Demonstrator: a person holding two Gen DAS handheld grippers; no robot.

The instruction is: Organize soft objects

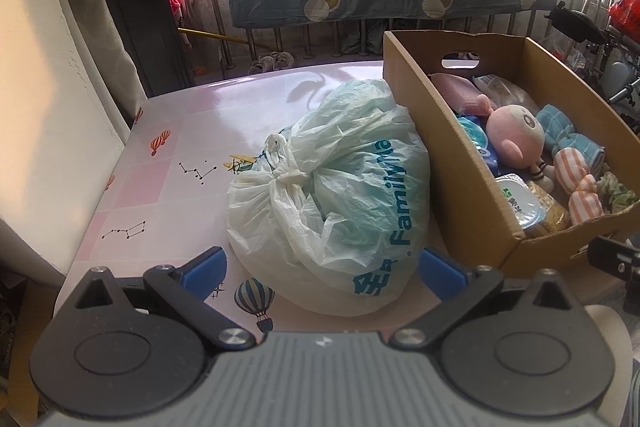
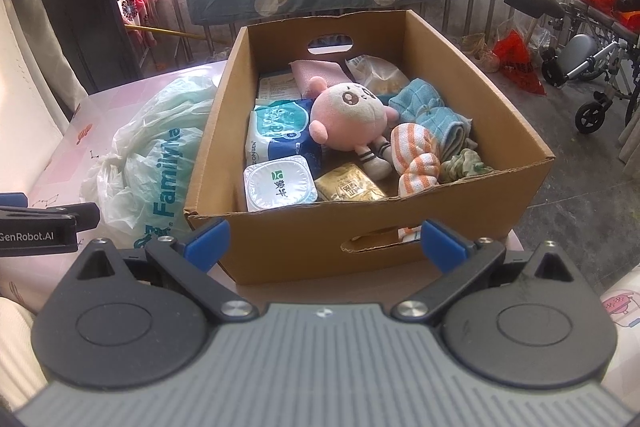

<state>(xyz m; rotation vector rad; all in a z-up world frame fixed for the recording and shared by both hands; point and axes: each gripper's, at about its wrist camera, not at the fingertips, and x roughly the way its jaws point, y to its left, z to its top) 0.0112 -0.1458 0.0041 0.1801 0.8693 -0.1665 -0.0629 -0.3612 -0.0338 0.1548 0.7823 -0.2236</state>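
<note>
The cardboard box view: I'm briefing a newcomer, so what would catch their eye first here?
The pink plush doll lies in the middle of the open cardboard box, among rolled towels and snack packs. Left of the box, a tied white plastic bag sits on the pink table. Both the left gripper and right gripper are open, holding nothing.

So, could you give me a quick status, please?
Both grippers open, empty. Plush in box among packets. Tied bag beside box.

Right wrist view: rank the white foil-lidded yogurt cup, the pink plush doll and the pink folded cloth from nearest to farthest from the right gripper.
1. White foil-lidded yogurt cup, front left corner of the cardboard box.
2. Pink plush doll, box middle.
3. Pink folded cloth, at the back wall.

Measured from the right gripper.
</note>
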